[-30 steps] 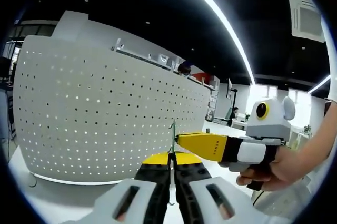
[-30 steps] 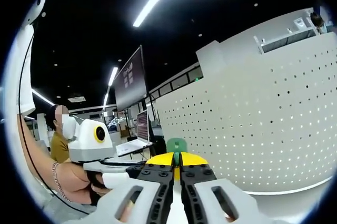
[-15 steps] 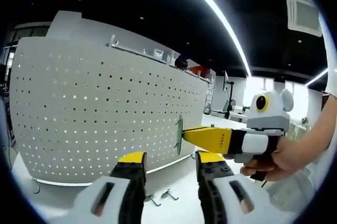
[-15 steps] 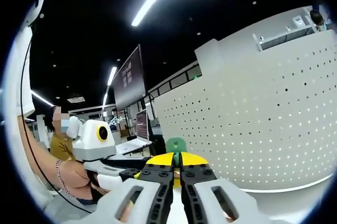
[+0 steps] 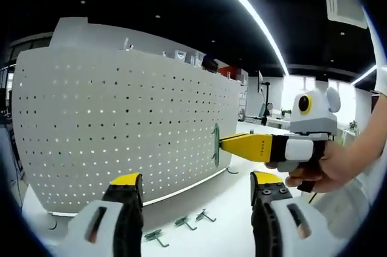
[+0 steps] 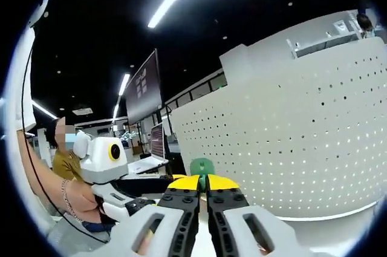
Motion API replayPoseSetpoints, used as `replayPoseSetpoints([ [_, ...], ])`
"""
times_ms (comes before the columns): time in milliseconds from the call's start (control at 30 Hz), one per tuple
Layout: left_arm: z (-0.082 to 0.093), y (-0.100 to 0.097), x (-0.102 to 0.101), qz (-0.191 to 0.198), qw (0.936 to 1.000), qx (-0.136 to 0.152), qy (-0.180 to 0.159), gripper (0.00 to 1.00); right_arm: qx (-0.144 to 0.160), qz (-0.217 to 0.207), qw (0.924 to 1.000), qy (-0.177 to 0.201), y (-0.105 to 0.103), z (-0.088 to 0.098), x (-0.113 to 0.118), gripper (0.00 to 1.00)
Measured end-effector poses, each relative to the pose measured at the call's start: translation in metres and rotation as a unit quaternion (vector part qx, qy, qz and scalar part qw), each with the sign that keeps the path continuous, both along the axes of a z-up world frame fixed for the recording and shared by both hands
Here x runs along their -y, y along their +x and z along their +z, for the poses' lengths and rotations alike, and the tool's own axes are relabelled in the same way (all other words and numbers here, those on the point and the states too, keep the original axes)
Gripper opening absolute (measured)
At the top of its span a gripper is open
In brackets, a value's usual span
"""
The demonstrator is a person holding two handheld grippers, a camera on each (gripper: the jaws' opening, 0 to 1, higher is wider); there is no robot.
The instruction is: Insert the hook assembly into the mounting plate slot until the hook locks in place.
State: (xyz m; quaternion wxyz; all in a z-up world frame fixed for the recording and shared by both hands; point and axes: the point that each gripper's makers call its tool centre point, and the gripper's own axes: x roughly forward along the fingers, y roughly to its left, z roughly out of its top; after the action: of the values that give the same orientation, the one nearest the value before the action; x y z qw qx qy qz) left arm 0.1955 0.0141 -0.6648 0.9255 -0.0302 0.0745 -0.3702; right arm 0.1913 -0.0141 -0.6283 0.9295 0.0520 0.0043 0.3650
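Note:
The white perforated mounting plate [image 5: 121, 118] stands upright on the table and curves across the left gripper view; it also rises at the right of the right gripper view [image 6: 302, 142]. My right gripper [image 5: 221, 145] reaches in from the right, shut on a small green hook assembly [image 5: 215, 145] held just in front of the plate's face. In its own view the right gripper [image 6: 202, 183] pinches the green piece [image 6: 201, 166] between yellow tips. My left gripper [image 5: 195, 184] stands wide open below, holding nothing. It shows at the left of the right gripper view [image 6: 130, 201].
Three small metal hooks [image 5: 184, 224] lie on the white table [image 5: 230, 184] in front of the plate. A hand [image 5: 326, 169] holds the right gripper. A seated person [image 6: 60, 163], a monitor [image 6: 144, 87] and a laptop [image 6: 148, 163] are in the background.
My left gripper has gone from shut on the hook piece to wide open and has drawn back from it. The right gripper keeps the green hook assembly near the plate.

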Motion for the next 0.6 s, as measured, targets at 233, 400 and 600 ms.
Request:
replayPoseSetpoints([
  [233, -0.004, -0.001, -0.001, 0.001, 1.0, -0.007, 0.001, 0.73, 0.043, -0.05, 0.994, -0.088, 0.006, -0.002, 0.009, 0.01],
  [400, -0.006, -0.001, -0.001, 0.001, 0.9999, -0.002, 0.012, 0.72, 0.028, -0.057, 0.9955, -0.071, 0.011, -0.002, 0.012, 0.01],
  [600, -0.005, -0.005, 0.0, -0.009, 0.9995, 0.01, 0.03, 0.71, 0.021, -0.076, 0.9959, -0.045, 0.023, 0.008, 0.019, 0.01],
])
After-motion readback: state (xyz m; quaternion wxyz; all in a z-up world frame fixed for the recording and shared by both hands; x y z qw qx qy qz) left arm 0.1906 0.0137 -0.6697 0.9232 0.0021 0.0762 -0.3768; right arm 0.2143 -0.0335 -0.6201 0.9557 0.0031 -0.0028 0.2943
